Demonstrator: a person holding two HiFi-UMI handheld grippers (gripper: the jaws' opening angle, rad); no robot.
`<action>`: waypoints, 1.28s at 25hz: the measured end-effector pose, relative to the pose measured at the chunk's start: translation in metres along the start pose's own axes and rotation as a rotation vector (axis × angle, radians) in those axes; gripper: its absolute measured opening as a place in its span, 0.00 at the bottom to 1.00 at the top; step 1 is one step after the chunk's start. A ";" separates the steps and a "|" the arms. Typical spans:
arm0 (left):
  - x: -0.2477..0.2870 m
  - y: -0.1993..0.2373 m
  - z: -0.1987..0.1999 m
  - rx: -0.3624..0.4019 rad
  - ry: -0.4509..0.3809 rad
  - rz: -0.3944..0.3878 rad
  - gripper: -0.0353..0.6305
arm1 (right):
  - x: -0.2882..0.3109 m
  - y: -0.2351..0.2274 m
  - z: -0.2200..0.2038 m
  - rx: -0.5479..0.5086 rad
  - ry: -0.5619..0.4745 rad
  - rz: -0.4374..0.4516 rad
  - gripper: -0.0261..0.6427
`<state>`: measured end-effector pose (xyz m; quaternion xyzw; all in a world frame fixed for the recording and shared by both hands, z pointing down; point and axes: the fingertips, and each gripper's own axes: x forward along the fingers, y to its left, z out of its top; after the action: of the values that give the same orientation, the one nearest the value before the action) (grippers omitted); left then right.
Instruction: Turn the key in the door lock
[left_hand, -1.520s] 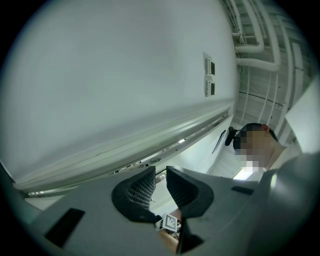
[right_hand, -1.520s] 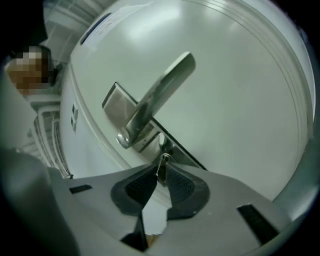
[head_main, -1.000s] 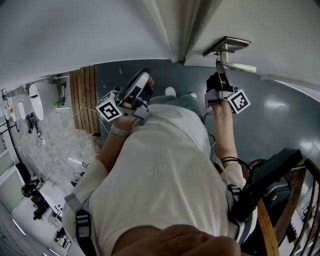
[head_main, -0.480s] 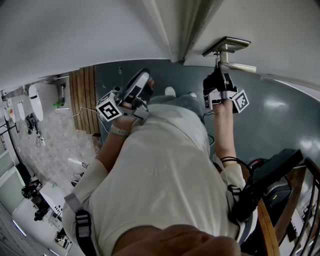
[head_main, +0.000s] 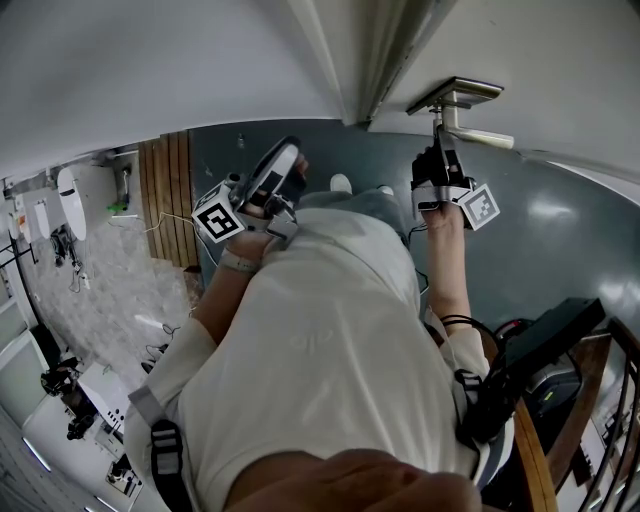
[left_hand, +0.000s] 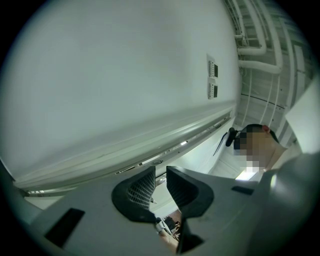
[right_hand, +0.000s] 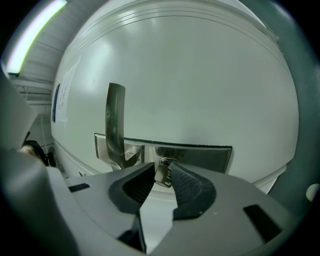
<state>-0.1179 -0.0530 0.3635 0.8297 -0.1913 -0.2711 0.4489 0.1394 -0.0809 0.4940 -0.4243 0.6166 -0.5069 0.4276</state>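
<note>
Small silvery metal key: seated in the keyhole of the brushed-steel lock plate. It sits just below centre, toward 6 o'clock, in the right gripper view, on the white door. The bow sits askew to the plate's long edge, flat face partly toward me, with dark marks on it. The blade is hidden in the cylinder.

Right tongs: tips either side of the bow, jaws just been easing apart. The grip looks released, pads beside the key rather than biting. My guess is a loosening to re-seat for another twist. The tongs run about level, along the key's axis, so a wrist roll becomes a turn.

Polished steel lever handle: at 10 o'clock of the key, near but untouched.

Left tongs: pads slightly apart, nothing between, facing a pale blank wall. At 10 o'clock in the head view, well apart from the door; probably parked, since one pair suffices.
</note>
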 end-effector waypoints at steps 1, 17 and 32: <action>0.000 0.000 0.000 0.000 -0.002 0.001 0.14 | -0.001 0.000 0.000 -0.019 0.002 -0.006 0.17; 0.001 0.002 -0.003 -0.010 0.004 -0.004 0.14 | -0.017 0.022 -0.023 -1.347 0.305 -0.186 0.30; -0.001 0.003 -0.002 -0.016 -0.012 -0.004 0.14 | -0.016 -0.002 -0.034 -2.778 0.716 -0.221 0.30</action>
<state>-0.1180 -0.0528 0.3673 0.8246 -0.1904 -0.2787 0.4540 0.1110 -0.0571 0.5019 -0.3872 0.6395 0.3860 -0.5405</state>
